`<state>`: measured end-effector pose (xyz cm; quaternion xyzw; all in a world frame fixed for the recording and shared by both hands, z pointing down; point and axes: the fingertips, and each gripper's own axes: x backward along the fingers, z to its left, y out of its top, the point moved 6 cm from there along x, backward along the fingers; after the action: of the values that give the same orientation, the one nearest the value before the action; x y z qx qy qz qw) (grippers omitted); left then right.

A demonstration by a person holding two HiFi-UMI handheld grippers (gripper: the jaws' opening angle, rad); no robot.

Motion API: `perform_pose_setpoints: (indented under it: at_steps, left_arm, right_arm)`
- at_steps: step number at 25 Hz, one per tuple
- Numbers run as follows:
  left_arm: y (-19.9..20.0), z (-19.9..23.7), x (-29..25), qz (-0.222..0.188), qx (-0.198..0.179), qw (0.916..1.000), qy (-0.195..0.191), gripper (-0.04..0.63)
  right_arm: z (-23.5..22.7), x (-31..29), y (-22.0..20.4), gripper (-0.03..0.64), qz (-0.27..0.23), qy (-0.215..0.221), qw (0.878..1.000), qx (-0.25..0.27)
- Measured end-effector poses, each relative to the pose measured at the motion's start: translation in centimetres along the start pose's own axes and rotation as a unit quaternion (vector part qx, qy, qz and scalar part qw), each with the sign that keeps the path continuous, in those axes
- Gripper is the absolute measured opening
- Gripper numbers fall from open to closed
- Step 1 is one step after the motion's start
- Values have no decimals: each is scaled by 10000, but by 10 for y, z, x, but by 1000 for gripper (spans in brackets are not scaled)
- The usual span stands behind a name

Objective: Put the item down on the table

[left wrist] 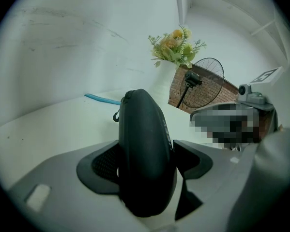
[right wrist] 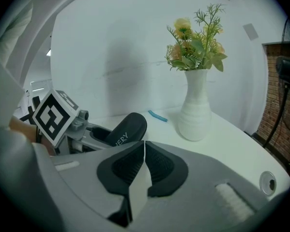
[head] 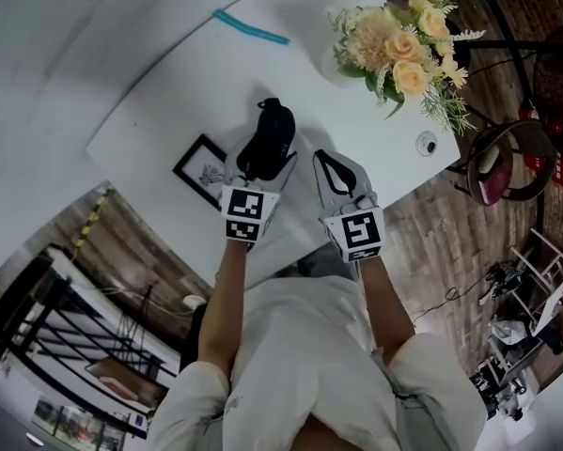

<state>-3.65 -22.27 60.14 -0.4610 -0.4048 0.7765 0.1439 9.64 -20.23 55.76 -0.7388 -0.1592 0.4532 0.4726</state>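
A black zippered case (head: 268, 136) is clamped between the jaws of my left gripper (head: 261, 163), held over the white table (head: 168, 120). In the left gripper view the black case (left wrist: 145, 149) stands on edge between the two dark pads, its zipper pull hanging at the far end. My right gripper (head: 336, 178) is beside it on the right, shut with nothing between its pads (right wrist: 118, 170). In the right gripper view the case (right wrist: 125, 128) shows at left, held by the left gripper.
A white vase of flowers (head: 394, 45) stands at the table's far right, a teal strip (head: 251, 26) lies at the far side, and a framed picture (head: 202, 169) sits by the left near edge. A small round fitting (head: 426, 143) is set into the right edge.
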Motion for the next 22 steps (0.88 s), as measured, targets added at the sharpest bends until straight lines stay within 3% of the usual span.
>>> perform_pose_setpoints:
  at_steps: [14, 22]
  left_arm:
    - [-8, 2, -18, 371, -206, 9990, 129, 361]
    - [-7, 2, -19, 372, -253, 9987, 220, 336]
  right_arm:
    - [-5, -1, -3, 14, 46, 1, 10000, -47]
    - [-6, 2, -2, 15, 41, -25, 10000, -25]
